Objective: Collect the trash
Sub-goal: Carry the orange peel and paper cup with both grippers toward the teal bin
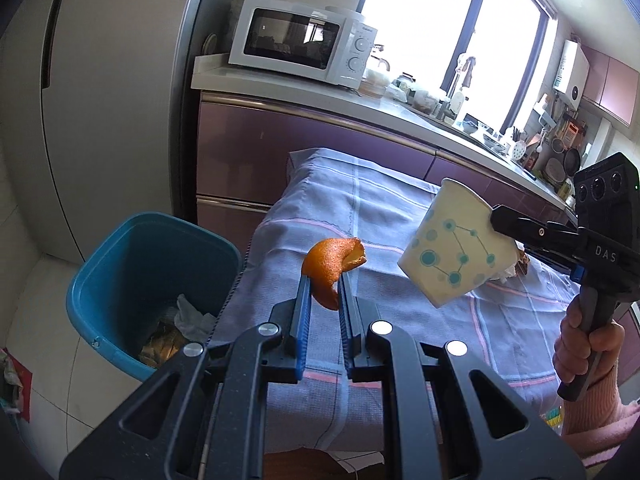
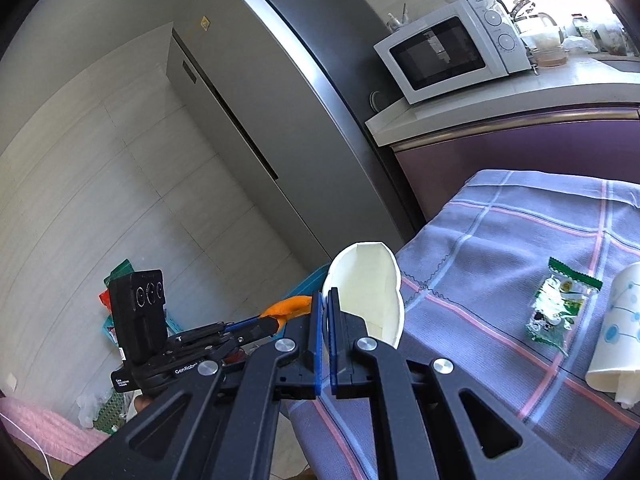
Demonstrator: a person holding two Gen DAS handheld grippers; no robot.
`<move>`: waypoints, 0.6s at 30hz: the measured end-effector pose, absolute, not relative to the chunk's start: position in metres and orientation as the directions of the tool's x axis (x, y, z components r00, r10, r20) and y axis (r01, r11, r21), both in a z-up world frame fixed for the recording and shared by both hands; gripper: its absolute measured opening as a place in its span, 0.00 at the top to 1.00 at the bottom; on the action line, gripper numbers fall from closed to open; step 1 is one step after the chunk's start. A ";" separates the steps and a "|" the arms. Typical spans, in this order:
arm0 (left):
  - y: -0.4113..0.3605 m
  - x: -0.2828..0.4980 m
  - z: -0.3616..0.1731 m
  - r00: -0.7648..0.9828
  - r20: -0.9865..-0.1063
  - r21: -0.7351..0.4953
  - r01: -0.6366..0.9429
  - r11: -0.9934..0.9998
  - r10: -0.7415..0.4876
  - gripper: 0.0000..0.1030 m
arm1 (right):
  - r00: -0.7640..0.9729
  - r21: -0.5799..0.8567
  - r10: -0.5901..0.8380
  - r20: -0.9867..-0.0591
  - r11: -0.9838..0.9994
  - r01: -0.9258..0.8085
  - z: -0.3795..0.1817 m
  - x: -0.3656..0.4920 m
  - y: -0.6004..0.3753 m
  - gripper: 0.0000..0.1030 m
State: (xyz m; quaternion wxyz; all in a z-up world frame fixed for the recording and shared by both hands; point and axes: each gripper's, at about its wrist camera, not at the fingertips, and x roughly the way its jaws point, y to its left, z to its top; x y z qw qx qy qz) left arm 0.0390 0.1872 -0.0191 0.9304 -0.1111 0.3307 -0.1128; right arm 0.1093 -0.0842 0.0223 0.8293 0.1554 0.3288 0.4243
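Between your left gripper (image 1: 325,280) fingers sits one piece of orange peel (image 1: 333,270), pinched at its lower curl, held above the cloth edge and just right of the bin. Your right gripper (image 2: 326,300) is clamped on the wall of one paper cup (image 2: 366,292), white with teal dots, tilted with its mouth toward the fridge.

Count outward from there:
- One blue bin (image 1: 154,280) on the floor, beside the covered surface; crumpled tissue and a wrapper lie inside.
- One checked purple cloth (image 1: 360,216) covering the surface under both grippers.
- One green snack wrapper (image 2: 560,308) lying flat on the cloth.
- One more dotted paper cup (image 2: 618,328), crushed, on its side just right of the wrapper.
- One white microwave (image 1: 304,42) on the counter (image 1: 280,88) behind.
- One grey fridge (image 1: 104,92) at the left.
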 end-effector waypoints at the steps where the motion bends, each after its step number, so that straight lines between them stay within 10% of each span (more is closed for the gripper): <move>1: 0.192 0.039 -0.020 0.759 -0.590 -0.283 0.126 0.951 -0.276 0.87 | 0.417 0.537 0.809 -0.415 0.587 -0.606 0.022 0.111 -0.080 0.98; 18: 0.250 0.037 -0.037 0.768 -0.618 -0.300 -0.034 0.953 -0.167 0.87 | 0.304 0.555 0.852 -0.427 0.512 -0.655 0.017 0.137 0.002 0.98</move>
